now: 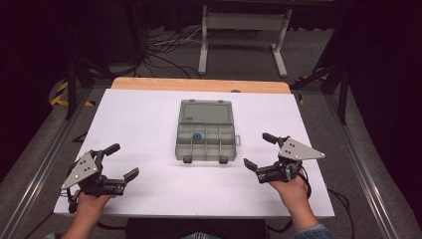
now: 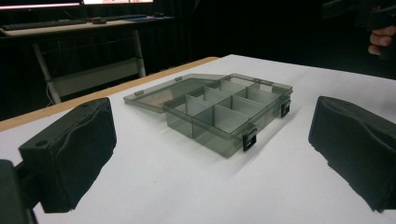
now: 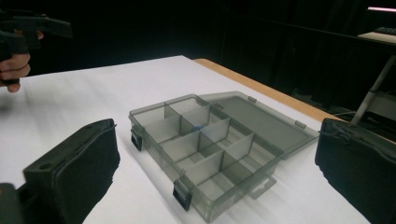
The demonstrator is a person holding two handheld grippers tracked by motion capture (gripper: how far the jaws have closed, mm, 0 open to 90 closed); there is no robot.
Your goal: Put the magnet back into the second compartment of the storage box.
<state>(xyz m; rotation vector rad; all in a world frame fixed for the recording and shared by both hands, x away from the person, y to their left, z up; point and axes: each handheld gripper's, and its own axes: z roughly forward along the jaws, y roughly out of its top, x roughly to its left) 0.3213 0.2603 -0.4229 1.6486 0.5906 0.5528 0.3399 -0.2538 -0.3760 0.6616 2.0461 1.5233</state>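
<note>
At the near edge of the white rectangular table top (image 1: 149,119), the left gripper (image 1: 117,162) is held in the person's left hand (image 1: 89,204) and rests low over the surface, its two black jaws spread wide with nothing between them. On the opposite near corner, the right gripper (image 1: 260,151) is held in the person's right hand (image 1: 291,189) in the same condition: jaws fully apart, nothing clamped. Both grippers carry a grey three-cornered plate on top and point inward toward the table centre. Between them and slightly farther back stands the translucent grey plastic compartment box (image 1: 205,141), well apart from either gripper. It is divided by thin walls into several cells, and two black latches hang on its near front wall. A small blue round object (image 1: 197,136) lies in one of the far-row cells, left of centre. The hinged lid (image 1: 207,111) of the box is folded fully open and lies flat on the table behind the cells. Beyond the white surface, a light wooden strip (image 1: 199,84) runs along the far side of the table. Farther back, a grey metal stand (image 1: 244,30) sits on the dark floor among cables.
</note>
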